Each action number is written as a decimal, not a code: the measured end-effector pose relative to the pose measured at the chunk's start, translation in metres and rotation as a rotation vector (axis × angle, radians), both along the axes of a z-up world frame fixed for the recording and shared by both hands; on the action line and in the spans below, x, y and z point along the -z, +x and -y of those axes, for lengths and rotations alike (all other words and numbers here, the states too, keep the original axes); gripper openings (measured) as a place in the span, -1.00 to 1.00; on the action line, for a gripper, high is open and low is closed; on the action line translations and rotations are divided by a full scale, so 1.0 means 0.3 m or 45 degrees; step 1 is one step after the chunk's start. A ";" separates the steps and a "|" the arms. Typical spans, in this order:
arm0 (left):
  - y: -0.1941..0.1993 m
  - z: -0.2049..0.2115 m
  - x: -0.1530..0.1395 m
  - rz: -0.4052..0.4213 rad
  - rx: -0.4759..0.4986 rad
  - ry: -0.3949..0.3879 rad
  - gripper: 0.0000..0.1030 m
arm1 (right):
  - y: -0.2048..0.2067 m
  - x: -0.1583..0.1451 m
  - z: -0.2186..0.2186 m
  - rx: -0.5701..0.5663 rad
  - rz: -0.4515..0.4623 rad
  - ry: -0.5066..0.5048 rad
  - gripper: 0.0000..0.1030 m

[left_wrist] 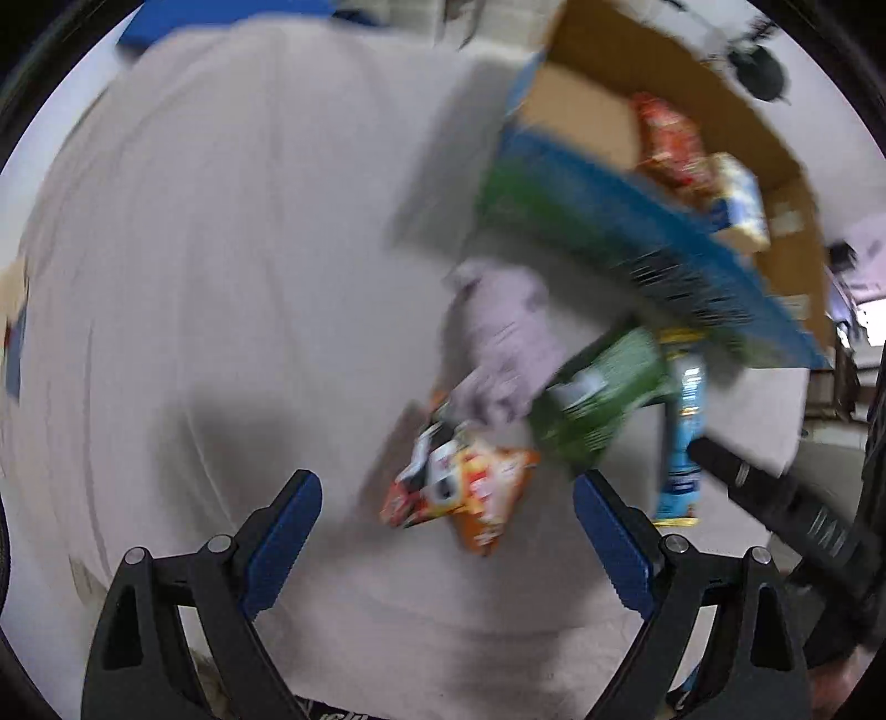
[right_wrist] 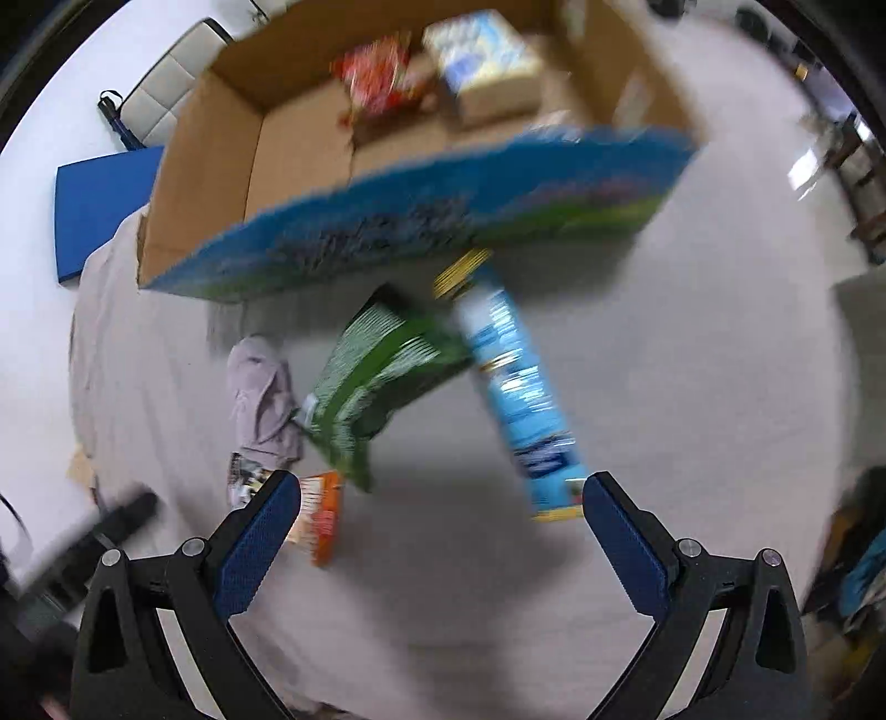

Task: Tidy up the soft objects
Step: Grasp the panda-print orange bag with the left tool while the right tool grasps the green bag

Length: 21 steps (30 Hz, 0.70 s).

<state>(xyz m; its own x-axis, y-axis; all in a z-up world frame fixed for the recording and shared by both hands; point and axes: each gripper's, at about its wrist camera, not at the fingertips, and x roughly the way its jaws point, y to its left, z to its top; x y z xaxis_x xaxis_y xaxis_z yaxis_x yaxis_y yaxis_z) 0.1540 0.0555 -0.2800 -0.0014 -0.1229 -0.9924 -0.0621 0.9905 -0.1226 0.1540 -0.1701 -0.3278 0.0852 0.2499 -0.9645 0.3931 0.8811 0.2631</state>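
Beside the cardboard box (right_wrist: 210, 166), on pale cloth (right_wrist: 692, 387): green packet (right_wrist: 382, 376), blue packet (right_wrist: 520, 399), lilac fabric (right_wrist: 260, 393), orange snack bag (left_wrist: 470, 493) farthest out, all blurred. Inside box: red packet (right_wrist: 376, 77) w/ pale-blue pack (right_wrist: 482, 50). Right view alone shows blue mat (right_wrist: 105, 205) left of box; left view shows whole orange bag. Left gripper (left_wrist: 446, 487) and right gripper (right_wrist: 440, 493) both angled down toward the packets, jaws spread wide, holding nothing.
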 end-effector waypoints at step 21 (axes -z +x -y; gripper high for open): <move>-0.179 -0.087 0.246 -0.288 -0.302 -0.251 0.81 | 0.013 0.229 -0.155 -0.410 -0.312 -0.194 -0.12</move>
<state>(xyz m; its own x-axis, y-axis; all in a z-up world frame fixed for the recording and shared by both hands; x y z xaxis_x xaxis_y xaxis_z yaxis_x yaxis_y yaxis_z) 0.1003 0.0818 -0.3539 -0.1664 -0.3344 -0.9276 -0.3343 0.9042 -0.2660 0.1579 -0.1236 -0.3966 -0.2098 0.0792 -0.9745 0.1263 0.9906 0.0533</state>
